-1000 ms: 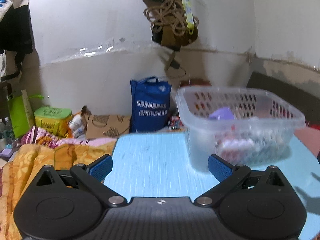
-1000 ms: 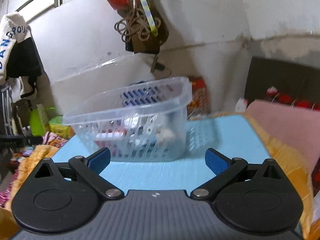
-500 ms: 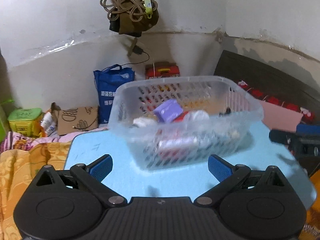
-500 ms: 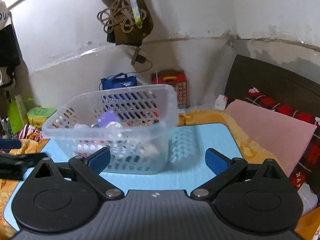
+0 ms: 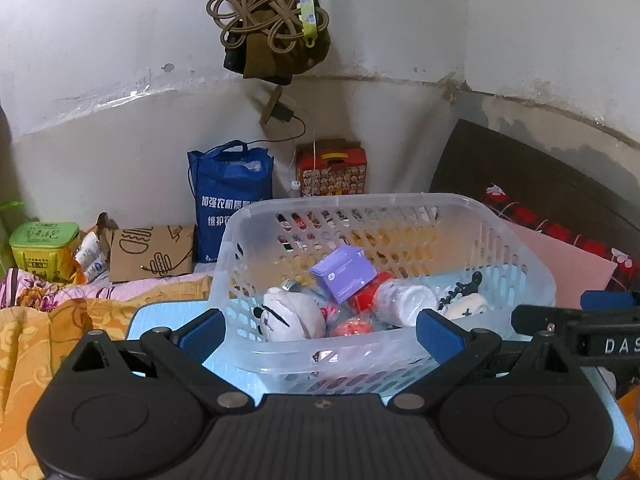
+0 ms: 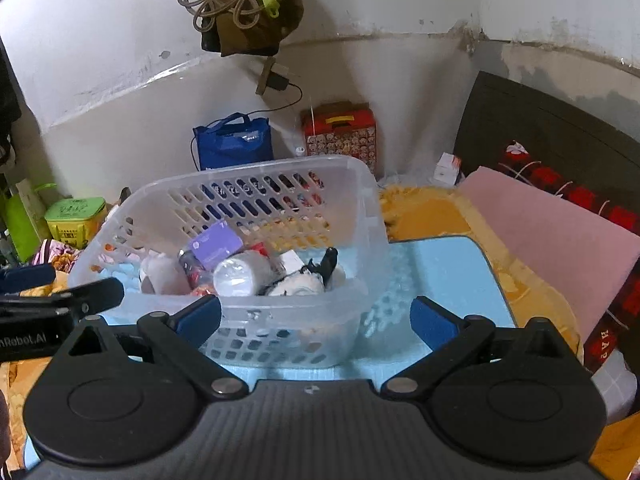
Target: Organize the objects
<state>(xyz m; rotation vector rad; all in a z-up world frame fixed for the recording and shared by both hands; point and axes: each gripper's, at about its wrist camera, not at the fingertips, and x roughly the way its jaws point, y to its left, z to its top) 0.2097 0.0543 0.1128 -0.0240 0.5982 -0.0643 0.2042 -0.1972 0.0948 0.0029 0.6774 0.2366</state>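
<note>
A clear plastic basket (image 5: 516, 264) (image 6: 360, 200) stands on a light blue mat (image 6: 448, 268) (image 5: 160, 312). Inside lie a purple box (image 5: 344, 272) (image 6: 216, 244), a white plush toy (image 5: 292, 316), a white round bottle (image 5: 408, 300) (image 6: 236, 276), a red item (image 5: 364, 300) and a black-and-white plush (image 6: 304, 280). My left gripper (image 5: 320, 332) is open, its fingers spanning the basket's near wall. My right gripper (image 6: 316, 320) is open too, by the basket's near right corner. Each gripper shows at the other view's edge.
A blue tote bag (image 5: 228, 204), a red patterned box (image 5: 332, 168) and a brown carton (image 5: 152, 252) stand by the white wall. A green tub (image 5: 44, 244) sits at left. A pink pillow (image 6: 560, 220) and orange blanket (image 6: 432, 212) lie right of the mat.
Both grippers have closed in on the basket and tilted down, so its contents now show from above. The left view swung right until the basket sits centred. Both stay open.
</note>
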